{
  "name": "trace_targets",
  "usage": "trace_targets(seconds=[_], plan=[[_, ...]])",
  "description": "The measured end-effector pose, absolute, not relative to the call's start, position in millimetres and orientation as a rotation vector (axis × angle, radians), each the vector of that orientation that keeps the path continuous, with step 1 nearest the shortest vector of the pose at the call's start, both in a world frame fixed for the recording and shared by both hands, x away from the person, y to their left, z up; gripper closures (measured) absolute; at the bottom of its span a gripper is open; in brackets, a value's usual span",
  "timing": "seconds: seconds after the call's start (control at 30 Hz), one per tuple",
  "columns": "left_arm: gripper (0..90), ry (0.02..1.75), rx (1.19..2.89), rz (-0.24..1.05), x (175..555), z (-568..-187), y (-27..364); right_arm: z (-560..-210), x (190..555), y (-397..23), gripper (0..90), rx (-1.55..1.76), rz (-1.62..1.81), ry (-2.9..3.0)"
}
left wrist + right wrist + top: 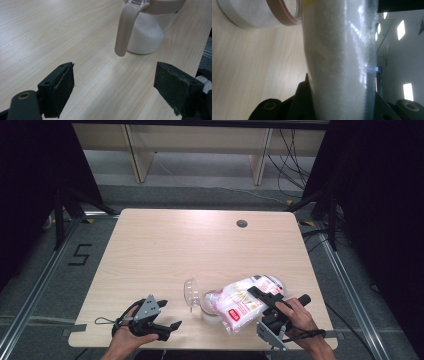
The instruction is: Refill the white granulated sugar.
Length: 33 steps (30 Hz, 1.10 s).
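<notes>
The right gripper (264,301) clamps a bag (245,301) of white grains between its jaws, tipped over the open jar (147,30) just ahead and already partly filled, so pouring is underway, while the left gripper (159,320) waits with jaws spread, empty.

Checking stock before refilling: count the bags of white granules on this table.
1. The bag is held tilted in the right tool at the table's near right, over the jar. None hidden, as far as I can see.
</notes>
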<state>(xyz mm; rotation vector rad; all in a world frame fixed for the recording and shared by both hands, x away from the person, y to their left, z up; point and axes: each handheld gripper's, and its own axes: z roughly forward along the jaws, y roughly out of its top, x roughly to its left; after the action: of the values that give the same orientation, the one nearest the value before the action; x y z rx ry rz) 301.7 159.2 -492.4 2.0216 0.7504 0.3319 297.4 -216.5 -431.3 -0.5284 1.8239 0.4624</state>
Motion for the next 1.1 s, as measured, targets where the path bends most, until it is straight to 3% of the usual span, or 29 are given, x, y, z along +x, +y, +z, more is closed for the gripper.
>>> trace_targets(seconds=[1.1], plan=[[16.1,0.747,2.016,0.337,302,-492,159,-464,334,-230,81.1,0.05,1.05,2.001]])
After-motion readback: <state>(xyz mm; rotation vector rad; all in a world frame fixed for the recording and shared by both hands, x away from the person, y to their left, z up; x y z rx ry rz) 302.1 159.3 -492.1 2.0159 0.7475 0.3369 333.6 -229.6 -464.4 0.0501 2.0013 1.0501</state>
